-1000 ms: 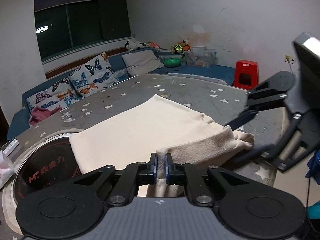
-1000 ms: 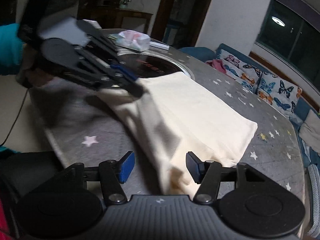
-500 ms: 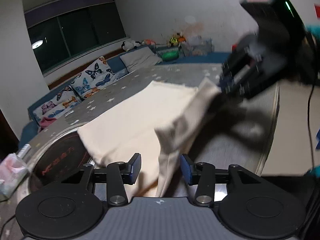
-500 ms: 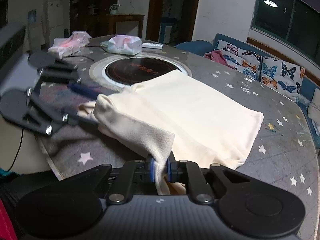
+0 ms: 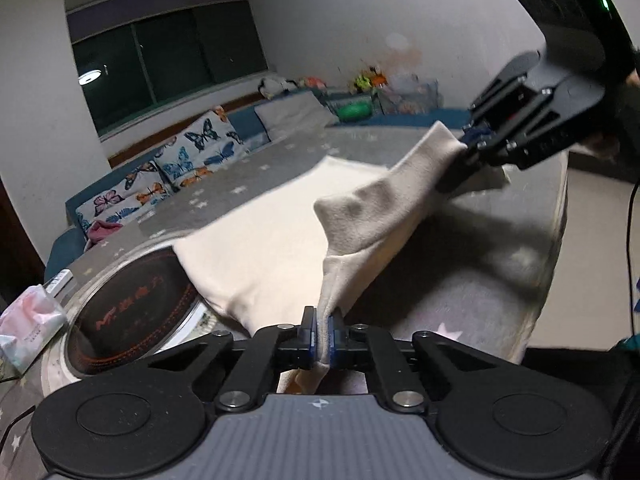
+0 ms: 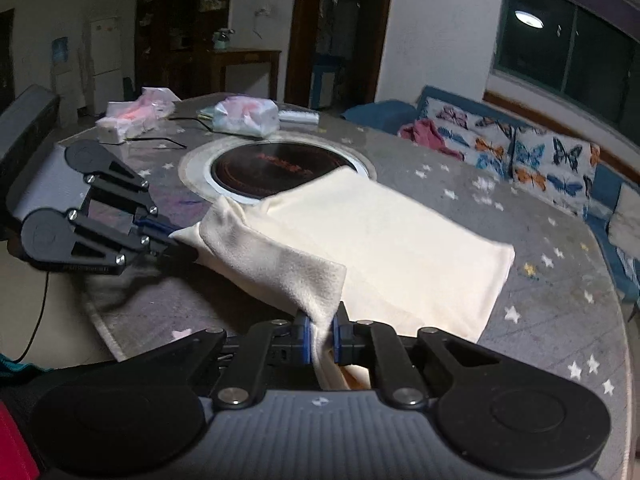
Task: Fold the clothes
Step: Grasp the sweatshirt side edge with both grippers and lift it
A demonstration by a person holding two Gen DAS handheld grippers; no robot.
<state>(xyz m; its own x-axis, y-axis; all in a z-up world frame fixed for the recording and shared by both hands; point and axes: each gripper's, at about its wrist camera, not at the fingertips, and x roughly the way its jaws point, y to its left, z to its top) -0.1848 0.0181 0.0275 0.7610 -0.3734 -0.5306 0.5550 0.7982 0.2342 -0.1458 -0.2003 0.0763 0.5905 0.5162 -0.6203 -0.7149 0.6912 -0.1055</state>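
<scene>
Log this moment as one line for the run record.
step: lifting near edge for a fold | left gripper: shut on cream garment | right gripper: shut on it | far part: flat on table

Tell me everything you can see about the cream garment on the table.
The cream garment is a soft, fleecy-looking cloth, plain, no print showing. Most of it lies flat on the grey star-patterned table, one corner overlapping the round dark cooktop. Its near edge is lifted off the table and hangs slack between two pinch points: the left gripper and the right gripper are each shut on it.
</scene>
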